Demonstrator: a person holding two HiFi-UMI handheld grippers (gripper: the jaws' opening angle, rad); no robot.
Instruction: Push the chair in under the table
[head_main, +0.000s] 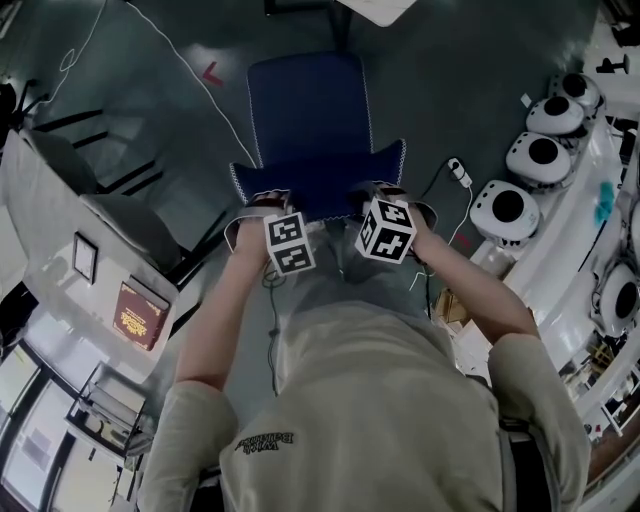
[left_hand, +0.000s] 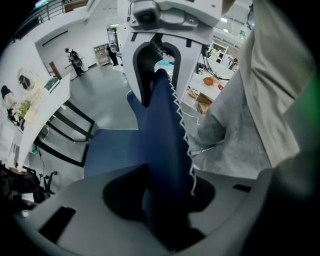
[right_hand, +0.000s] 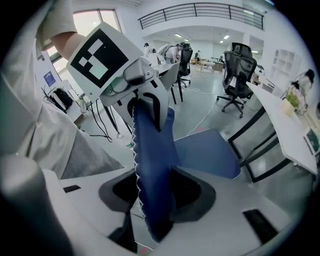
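Open-plan office: white desks (right_hand: 294, 131) flank the blue chair (head_main: 310, 115), black swivel chairs (right_hand: 238, 67) stand beyond it, and a railed mezzanine (right_hand: 200, 11) runs overhead.

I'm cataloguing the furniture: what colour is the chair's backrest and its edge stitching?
Dark blue backrest with white zigzag stitching; clearest in the left gripper view.

Only a white corner of the table (head_main: 378, 8) showed in the head view; the top edge cut off the rest. The chair (head_main: 310, 120) hid its own legs under its seat. Its back filled the gaps of the left tool (left_hand: 167, 200) and right tool (right_hand: 155, 195), masking the pads' faces. From the head, the marker cubes covered both tools' jaws. We could not read the book (head_main: 140, 315) title.
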